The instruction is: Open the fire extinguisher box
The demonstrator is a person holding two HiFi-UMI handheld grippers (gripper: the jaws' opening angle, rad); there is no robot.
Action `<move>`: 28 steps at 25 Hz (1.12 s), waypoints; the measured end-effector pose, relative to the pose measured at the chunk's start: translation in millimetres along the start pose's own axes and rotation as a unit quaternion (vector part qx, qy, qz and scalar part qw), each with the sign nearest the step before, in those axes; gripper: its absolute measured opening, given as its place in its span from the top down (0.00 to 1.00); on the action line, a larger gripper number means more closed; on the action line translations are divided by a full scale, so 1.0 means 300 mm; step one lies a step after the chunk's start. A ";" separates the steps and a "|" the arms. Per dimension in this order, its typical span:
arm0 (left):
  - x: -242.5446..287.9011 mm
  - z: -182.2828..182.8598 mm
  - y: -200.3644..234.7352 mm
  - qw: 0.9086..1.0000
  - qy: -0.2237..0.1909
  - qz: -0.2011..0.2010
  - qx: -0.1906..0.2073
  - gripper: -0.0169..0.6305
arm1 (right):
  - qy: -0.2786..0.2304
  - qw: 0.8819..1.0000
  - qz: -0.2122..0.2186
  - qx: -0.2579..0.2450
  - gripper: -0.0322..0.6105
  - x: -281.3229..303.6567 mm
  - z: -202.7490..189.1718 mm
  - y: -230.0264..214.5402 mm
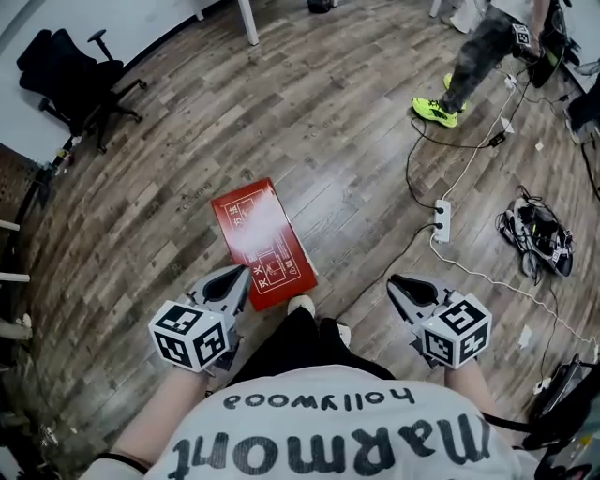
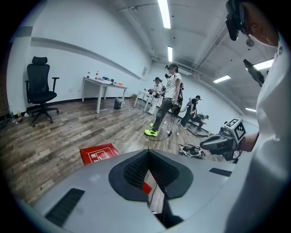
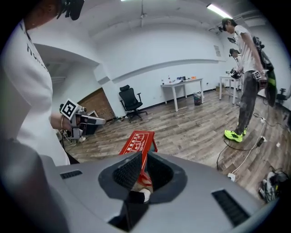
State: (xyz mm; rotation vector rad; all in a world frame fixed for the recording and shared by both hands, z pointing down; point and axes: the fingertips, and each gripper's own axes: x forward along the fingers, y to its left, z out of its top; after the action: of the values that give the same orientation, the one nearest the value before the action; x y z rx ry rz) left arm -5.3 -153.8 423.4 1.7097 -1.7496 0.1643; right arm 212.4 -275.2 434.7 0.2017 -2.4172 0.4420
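**Floor and clearances.** One red box (image 1: 261, 242) lies flat, printed face up, on the plank floor (image 1: 328, 141), just ahead of the wearer's feet (image 1: 302, 304). Bare floor stands open beyond its far end and along its left side. To its right an open strip runs as far as a white cable (image 1: 412, 246) and one power strip (image 1: 442, 220), with a tangle of gear (image 1: 536, 234) beyond that. One black chair (image 1: 80, 70) stands well apart at the far left, by the wall (image 1: 141, 19). One other person (image 1: 478, 56) in yellow-green shoes stands well apart at the far right.

**Tools (two).** The left tool (image 1: 241, 273) has its jaws closed together with nothing between them. In the head view its tip hangs over the box's near left edge, and whether it touches cannot be told. The right tool (image 1: 395, 280) is likewise closed and empty, over bare floor well to the right of the box.

**Tool views.** From the right tool the box shows straight past the jaw tips. From the left tool it lies to their left, with one white bench (image 2: 102, 84) against the far wall.
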 end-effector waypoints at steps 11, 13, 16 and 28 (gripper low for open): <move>-0.016 0.060 0.152 0.999 -0.020 -0.005 -0.039 0.96 | 0.017 0.998 0.022 -0.056 0.89 0.180 0.224 -0.013; -0.013 0.050 0.161 0.998 -0.021 0.010 -0.050 0.96 | 0.023 0.997 0.033 -0.063 0.89 0.192 0.239 -0.031; 0.007 0.037 0.113 0.998 -0.023 0.013 -0.053 0.96 | 0.026 0.996 0.056 -0.071 0.89 0.209 0.264 -0.072; 0.141 -0.048 -0.147 0.973 -0.068 0.203 -0.081 0.96 | 0.066 0.970 0.155 -0.177 0.89 0.139 0.290 -0.426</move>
State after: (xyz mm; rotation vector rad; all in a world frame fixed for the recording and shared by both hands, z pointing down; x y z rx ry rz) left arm 44.5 -187.6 441.3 1.2565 -2.1387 0.0807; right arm 161.8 -427.1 432.1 -0.3562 -2.3514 0.1449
